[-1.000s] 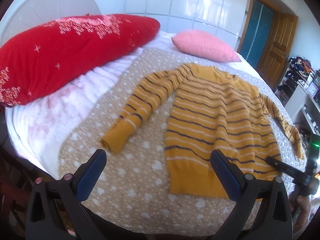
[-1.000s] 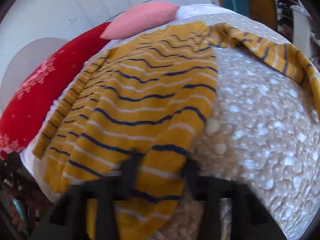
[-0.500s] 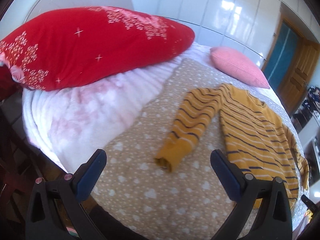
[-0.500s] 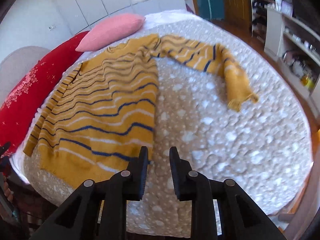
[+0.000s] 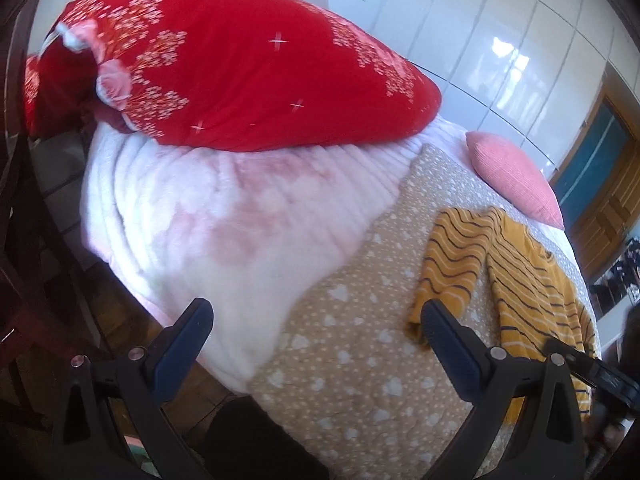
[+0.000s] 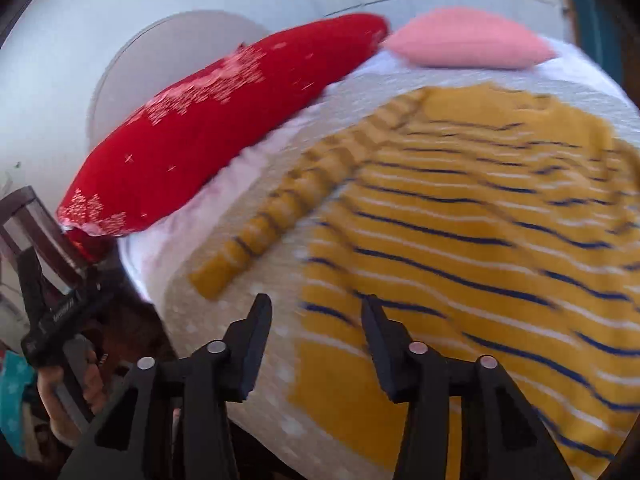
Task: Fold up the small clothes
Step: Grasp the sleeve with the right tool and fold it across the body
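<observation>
Right gripper: jaws have just been opening, now partly apart with nothing between them, poised over the near edge of the bed at the sweater's hem. Left gripper: jaws wide, empty, beside the sleeve cuff. The sweater lies flat on the dotted cover, sleeves spread. Judgement: take the cuff squarely and carry the sleeve across the body without dragging. Beyond: red pillow, pink pillow.

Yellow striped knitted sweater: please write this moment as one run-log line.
stage: before first fold | yellow striped knitted sweater: flat on dotted beige blanket | left gripper: open, empty | right gripper: jaws just opening, empty
</observation>
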Demonstrator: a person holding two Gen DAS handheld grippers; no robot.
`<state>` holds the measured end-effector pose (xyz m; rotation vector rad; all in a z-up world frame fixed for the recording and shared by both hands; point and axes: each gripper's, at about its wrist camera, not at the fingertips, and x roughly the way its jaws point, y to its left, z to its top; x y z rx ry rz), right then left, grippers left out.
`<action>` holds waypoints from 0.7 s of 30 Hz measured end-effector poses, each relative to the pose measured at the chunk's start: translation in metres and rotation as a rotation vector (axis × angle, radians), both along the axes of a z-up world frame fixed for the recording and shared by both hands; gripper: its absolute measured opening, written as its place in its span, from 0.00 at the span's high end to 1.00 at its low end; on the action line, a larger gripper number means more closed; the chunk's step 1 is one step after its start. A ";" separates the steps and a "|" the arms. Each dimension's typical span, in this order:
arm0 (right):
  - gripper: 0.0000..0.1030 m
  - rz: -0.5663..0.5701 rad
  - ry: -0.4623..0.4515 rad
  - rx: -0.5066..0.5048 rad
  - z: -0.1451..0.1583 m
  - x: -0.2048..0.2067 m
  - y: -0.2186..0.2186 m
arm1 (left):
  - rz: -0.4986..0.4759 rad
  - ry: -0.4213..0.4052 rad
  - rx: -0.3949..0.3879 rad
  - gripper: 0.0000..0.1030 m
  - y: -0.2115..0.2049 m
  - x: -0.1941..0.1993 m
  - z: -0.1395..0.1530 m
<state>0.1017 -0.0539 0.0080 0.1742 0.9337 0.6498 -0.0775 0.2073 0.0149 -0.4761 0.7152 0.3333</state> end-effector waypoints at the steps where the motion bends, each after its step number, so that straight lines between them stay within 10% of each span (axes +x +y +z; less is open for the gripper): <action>1: 0.49 0.016 0.042 0.023 -0.009 0.010 0.017 | 0.007 -0.001 -0.009 0.00 0.005 -0.002 -0.001; 8: 0.49 0.039 0.183 0.027 -0.062 0.050 0.101 | 0.047 0.003 -0.035 0.00 0.028 -0.017 -0.009; 10: 0.76 0.049 0.175 -0.004 -0.062 0.056 0.110 | 0.049 0.007 -0.037 0.00 0.029 -0.017 -0.010; 12: 0.90 0.076 0.153 -0.031 -0.050 0.059 0.110 | 0.046 0.009 -0.033 0.00 0.028 -0.016 -0.010; 21: 0.90 -0.087 -0.119 -0.198 0.068 0.059 -0.028 | -0.045 0.010 0.017 0.00 -0.009 0.004 -0.001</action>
